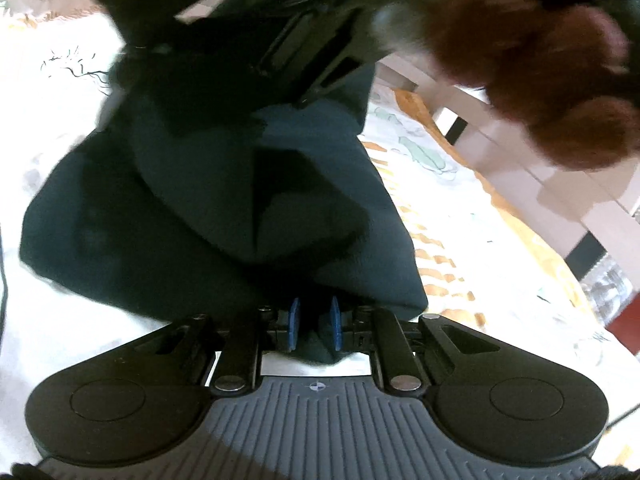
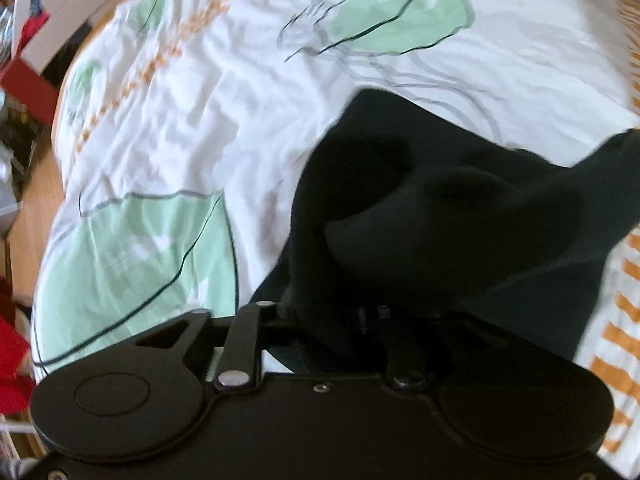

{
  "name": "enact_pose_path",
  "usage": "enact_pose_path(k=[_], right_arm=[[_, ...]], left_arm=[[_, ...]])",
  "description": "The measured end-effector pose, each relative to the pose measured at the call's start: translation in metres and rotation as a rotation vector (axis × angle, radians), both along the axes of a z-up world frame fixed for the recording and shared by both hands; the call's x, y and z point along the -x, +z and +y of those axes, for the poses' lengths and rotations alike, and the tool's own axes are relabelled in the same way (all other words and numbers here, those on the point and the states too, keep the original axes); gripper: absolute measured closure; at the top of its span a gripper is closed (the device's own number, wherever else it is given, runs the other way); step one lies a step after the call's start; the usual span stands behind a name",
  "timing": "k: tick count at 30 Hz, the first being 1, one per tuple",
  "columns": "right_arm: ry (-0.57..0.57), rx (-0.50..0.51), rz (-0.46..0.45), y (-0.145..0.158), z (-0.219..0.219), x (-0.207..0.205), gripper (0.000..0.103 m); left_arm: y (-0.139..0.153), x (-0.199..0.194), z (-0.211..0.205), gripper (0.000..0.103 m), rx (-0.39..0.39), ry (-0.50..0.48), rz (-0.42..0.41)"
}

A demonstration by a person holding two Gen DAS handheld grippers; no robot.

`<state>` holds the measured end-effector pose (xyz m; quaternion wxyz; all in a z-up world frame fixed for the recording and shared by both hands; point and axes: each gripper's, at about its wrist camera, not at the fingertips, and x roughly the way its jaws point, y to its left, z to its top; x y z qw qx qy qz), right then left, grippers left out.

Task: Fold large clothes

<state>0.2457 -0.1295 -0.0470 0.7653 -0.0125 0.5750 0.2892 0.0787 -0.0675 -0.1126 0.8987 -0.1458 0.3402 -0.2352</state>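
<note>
garment: dark teal garment (image 1: 224, 208) hangs bunched over the bed cover (image 2: 160, 128), slung between both grippers, lower folds look like they reach the cover

left gripper (image 1: 315, 326): jaws clamped on a fold of it, blue pads (image 1: 295, 320) either side of the cloth

right gripper (image 2: 340, 332): cloth draped right over the jaws, looks gripped but honestly can't tell

axis: runs forward from the left jaws up to the other gripper, near the hand (image 1: 560, 80)

nearer: neither really, both are at the cloth
</note>
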Motion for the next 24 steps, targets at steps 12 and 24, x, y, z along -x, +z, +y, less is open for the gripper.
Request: enact_pose_path(k=[12,24], right_arm=[[-0.066,-0.411,-0.117,0.067,-0.074,0.026,0.037],[-0.448,-0.428,-0.309,0.056,-0.206,0.065,0.035]], left_arm=[[0.020,0.032,0.012,0.081,-0.073,-0.145,-0.095],[0.089,0.010,-0.011,0.071,-0.165,-0.155,-0.414]])
